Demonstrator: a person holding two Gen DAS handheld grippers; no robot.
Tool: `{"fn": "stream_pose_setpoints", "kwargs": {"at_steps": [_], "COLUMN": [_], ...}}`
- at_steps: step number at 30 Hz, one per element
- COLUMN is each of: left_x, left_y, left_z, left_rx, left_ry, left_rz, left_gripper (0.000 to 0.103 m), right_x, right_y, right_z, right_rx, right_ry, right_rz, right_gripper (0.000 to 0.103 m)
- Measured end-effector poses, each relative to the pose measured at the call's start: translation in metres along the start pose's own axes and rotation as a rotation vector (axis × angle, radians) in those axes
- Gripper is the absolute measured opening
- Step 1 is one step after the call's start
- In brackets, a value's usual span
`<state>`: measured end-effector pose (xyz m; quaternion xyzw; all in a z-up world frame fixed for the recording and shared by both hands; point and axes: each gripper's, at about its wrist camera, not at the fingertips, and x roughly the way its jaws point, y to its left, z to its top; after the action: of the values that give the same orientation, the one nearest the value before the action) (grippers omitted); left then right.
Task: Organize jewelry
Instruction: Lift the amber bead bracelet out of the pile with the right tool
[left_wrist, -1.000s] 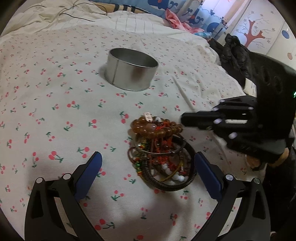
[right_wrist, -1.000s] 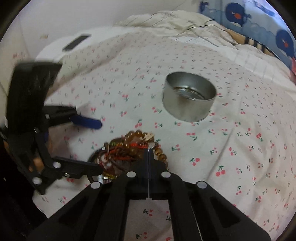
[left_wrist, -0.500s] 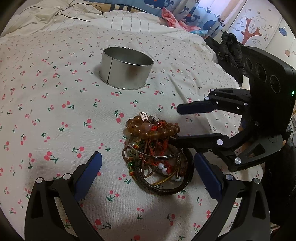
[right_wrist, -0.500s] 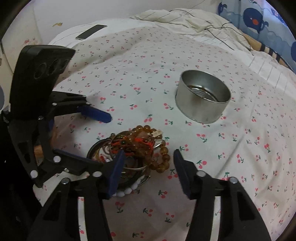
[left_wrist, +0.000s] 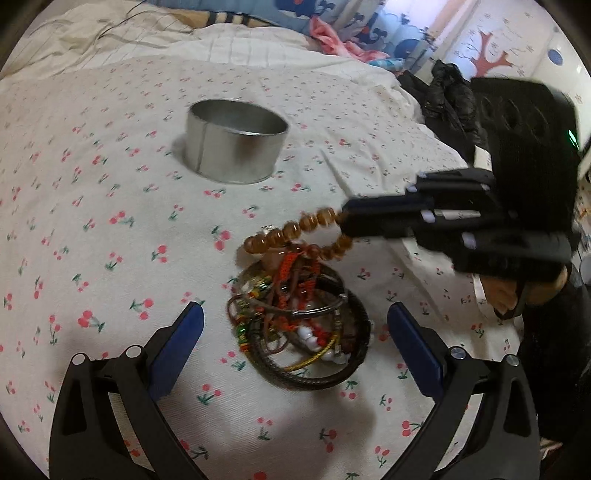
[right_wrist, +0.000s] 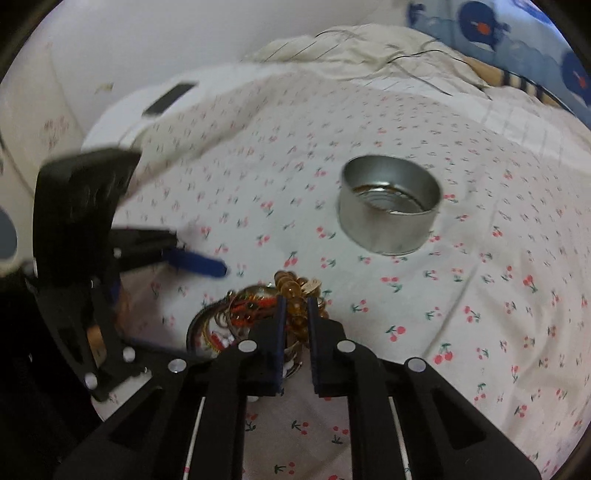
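The right gripper (right_wrist: 295, 306) was closing its blue pads on a string of round amber-brown beads (left_wrist: 295, 230), pulling it up from the tangled pile of bracelets and cords (left_wrist: 299, 325). The left gripper (left_wrist: 295, 332) hung over the pile with its claws wide apart, holding nothing. To do this well, I think the beads should be lifted slowly so other cords don't snag, then carried to the round shiny metal tin (left_wrist: 236, 147) nearby. Everything sat on a soft white bedsheet with little red cherries (left_wrist: 92, 240), in a bedroom with blue cartoon curtains.
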<state>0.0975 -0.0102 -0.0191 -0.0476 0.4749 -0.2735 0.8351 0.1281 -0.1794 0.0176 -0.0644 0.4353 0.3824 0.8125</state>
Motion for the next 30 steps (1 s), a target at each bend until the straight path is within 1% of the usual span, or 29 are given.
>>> {"fn": "stream_pose_setpoints", "kwargs": {"at_steps": [4,7,9,11,12,13,14,15,19,22,23,24,25,26,28,29,30], "left_x": [0.001,0.004,0.005,0.007,0.008,0.008,0.011,0.015,0.014,0.013,0.013,0.010,0.007,0.002,-0.007,-0.010,-0.010], "left_y": [-0.016,-0.027,-0.032,-0.037,-0.038,-0.041,-0.041,-0.041,-0.042,-0.046,-0.048,-0.051,-0.055,-0.057,-0.061,-0.063,-0.068], "left_z": [0.004,0.007,0.010,0.014,0.016,0.017,0.018,0.019,0.021,0.018,0.017,0.017,0.015,0.017,0.018,0.018,0.016], "left_rx": [0.111,0.206,0.265,0.311,0.335,0.354,0.368,0.378,0.423,0.468,0.491,0.517,0.526,0.531,0.540,0.553,0.581], "left_ry": [-0.009,-0.011,0.003,0.018,0.042,0.053,0.083,0.124,0.162,0.171,0.168,0.148,0.132,0.110,0.085,0.079,0.082], "left_rz": [0.013,0.006,-0.017,-0.005,-0.013,-0.009,-0.004,0.015,0.049,0.093,0.119,0.150,0.162,0.168,0.152,0.150,0.162], "left_gripper": [0.096,0.096,0.096,0.096,0.094,0.076,0.057,0.054,0.054,0.059,0.059,0.059,0.060,0.062,0.063,0.063,0.063], "right_x": [-0.008,-0.011,-0.012,-0.012,-0.012,-0.012,-0.011,-0.010,-0.008,-0.009,-0.009,-0.009,-0.009,-0.009,-0.009,-0.009,-0.009], "right_y": [-0.024,-0.046,-0.060,-0.066,-0.068,-0.069,-0.070,-0.070,-0.067,-0.065,-0.064,-0.064,-0.064,-0.063,-0.062,-0.061,-0.061], "right_z": [0.002,-0.001,-0.004,-0.006,-0.006,-0.006,-0.007,-0.007,-0.007,-0.006,-0.006,-0.006,-0.006,-0.006,-0.006,-0.006,-0.006], "right_rx": [0.121,0.232,0.296,0.315,0.325,0.333,0.335,0.334,0.322,0.318,0.317,0.315,0.313,0.312,0.310,0.310,0.309], "right_ry": [-0.033,-0.051,-0.059,-0.059,-0.061,-0.063,-0.061,-0.057,-0.055,-0.064,-0.065,-0.065,-0.066,-0.066,-0.068,-0.069,-0.070], "right_rz": [-0.028,-0.046,-0.040,-0.041,-0.042,-0.037,-0.035,-0.038,-0.030,-0.021,-0.020,-0.019,-0.017,-0.016,-0.013,-0.011,-0.008], "right_gripper": [0.012,0.012,0.012,0.012,0.012,0.012,0.012,0.012,0.012,0.012,0.012,0.012,0.012,0.012,0.012,0.012,0.012]}}
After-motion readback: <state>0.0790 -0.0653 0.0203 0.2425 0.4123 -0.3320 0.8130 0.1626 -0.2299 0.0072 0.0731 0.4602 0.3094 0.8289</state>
